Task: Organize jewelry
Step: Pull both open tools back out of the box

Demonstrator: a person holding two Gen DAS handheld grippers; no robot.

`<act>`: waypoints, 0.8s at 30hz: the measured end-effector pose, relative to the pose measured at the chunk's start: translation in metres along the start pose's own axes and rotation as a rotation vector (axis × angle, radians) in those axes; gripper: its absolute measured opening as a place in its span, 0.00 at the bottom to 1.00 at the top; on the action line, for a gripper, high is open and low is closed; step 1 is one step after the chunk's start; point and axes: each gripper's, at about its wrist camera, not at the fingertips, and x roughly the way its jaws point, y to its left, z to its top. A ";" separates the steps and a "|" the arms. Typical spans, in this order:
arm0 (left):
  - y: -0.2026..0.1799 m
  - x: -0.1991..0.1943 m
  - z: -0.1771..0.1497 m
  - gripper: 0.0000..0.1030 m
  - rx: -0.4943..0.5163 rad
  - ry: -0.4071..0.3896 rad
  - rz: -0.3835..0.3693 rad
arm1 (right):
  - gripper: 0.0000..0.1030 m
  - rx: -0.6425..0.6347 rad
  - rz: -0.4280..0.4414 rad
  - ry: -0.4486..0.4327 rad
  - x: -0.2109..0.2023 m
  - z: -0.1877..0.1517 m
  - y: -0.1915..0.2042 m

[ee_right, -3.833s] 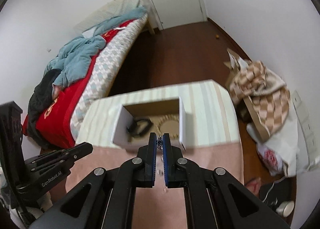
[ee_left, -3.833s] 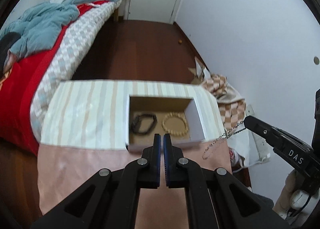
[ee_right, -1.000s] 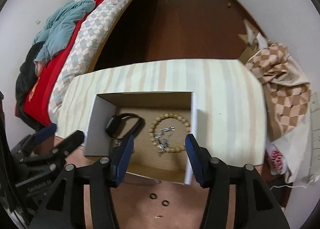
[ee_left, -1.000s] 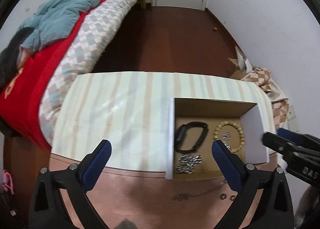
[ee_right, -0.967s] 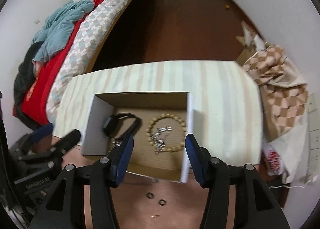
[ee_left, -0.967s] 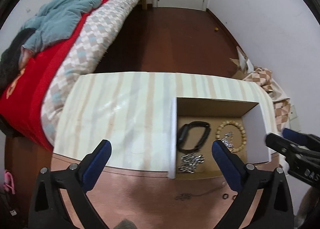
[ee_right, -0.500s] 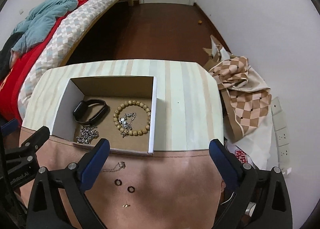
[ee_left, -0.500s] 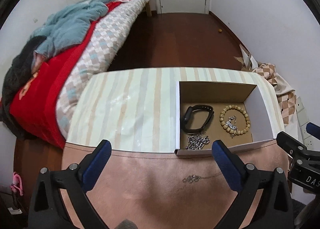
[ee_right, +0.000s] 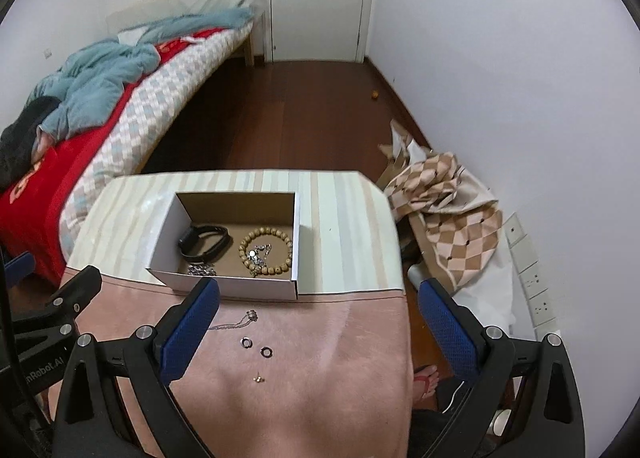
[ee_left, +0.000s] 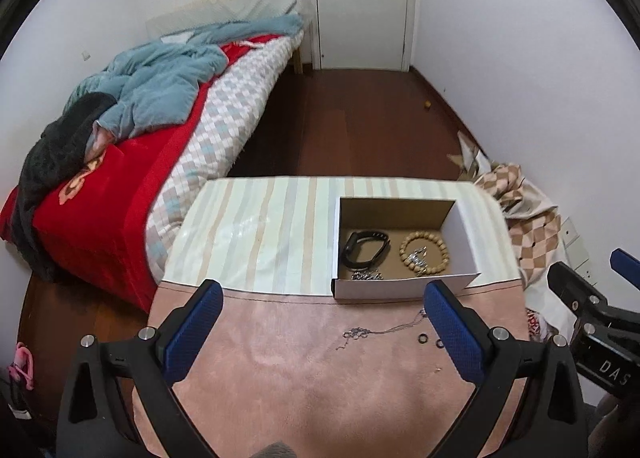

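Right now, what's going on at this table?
A person with two handheld grippers is sorting jewelry into a cardboard box. The left gripper and right gripper both hover with jaws open, holding nothing. The box holds a black band, a bead bracelet and silver chains. A thin necklace, two rings and a small gold piece lie on the pink cloth.

Cardboard box (ee_left: 404, 286) with bracelets on striped table (ee_left: 260, 234)

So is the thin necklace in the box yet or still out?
Out. The necklace lies on the pink mat, in front of the box.
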 end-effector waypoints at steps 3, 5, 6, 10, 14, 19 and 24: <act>-0.001 -0.020 0.000 1.00 -0.002 -0.027 -0.008 | 0.98 0.004 0.001 -0.033 -0.022 -0.001 -0.003; -0.002 -0.033 -0.001 1.00 0.004 -0.049 -0.011 | 0.98 0.009 0.002 -0.049 -0.033 -0.002 -0.004; -0.002 -0.038 -0.002 1.00 0.007 -0.059 -0.009 | 0.98 0.011 0.001 -0.060 -0.040 -0.002 -0.005; -0.002 -0.048 -0.004 1.00 0.000 -0.063 -0.019 | 0.98 0.017 0.004 -0.091 -0.060 -0.004 -0.007; -0.002 -0.049 -0.008 1.00 -0.011 -0.054 -0.008 | 0.98 0.028 0.015 -0.098 -0.067 -0.007 -0.010; 0.003 -0.028 -0.027 1.00 -0.034 -0.016 0.018 | 0.98 0.049 0.063 -0.050 -0.049 -0.018 -0.017; 0.016 0.017 -0.061 1.00 -0.066 0.093 0.061 | 0.97 0.082 0.121 0.058 0.004 -0.053 -0.022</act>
